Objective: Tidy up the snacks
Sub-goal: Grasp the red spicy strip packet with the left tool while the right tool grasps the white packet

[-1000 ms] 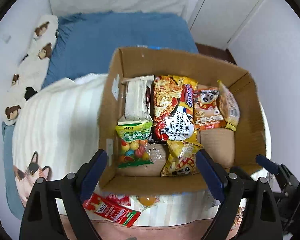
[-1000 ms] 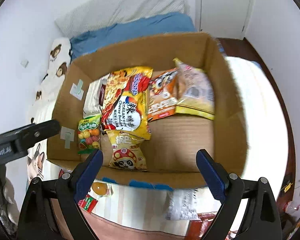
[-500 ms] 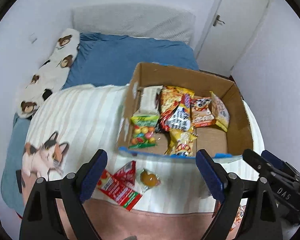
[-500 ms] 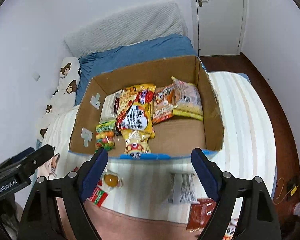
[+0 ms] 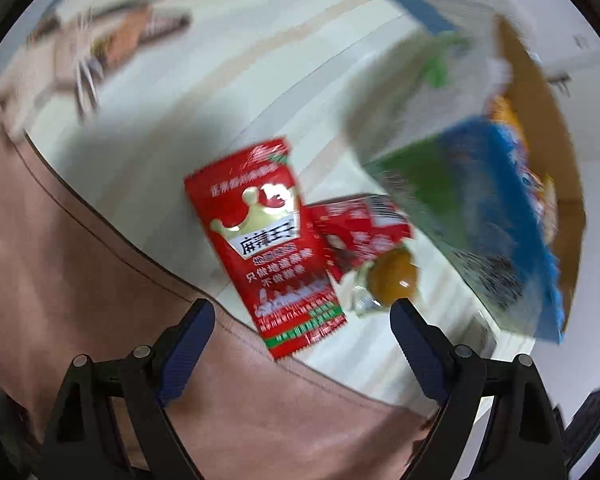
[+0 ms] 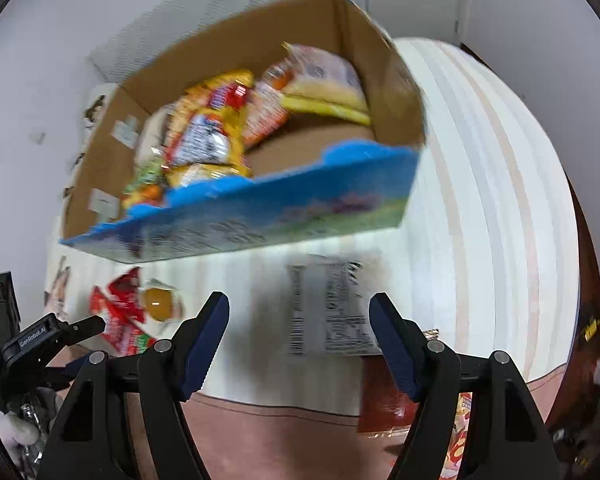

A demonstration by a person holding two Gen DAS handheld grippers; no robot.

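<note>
Left wrist view, left gripper (image 5: pixel 300 312) spread wide over long red foil snack packet (image 5: pixel 266 240), smaller red packet (image 5: pixel 360 228) touching it, open cardboard box (image 6: pixel 236 152) of snacks beyond, right gripper (image 6: pixel 299 305) half-narrowed, closing, empty, above white printed packet (image 6: pixel 330 312)

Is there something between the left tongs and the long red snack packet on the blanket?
Nothing visible blocks it. The left tongs stand open directly above the long red packet, with only air between. A second red packet and a wrapped orange sweet lie beside it.
</note>
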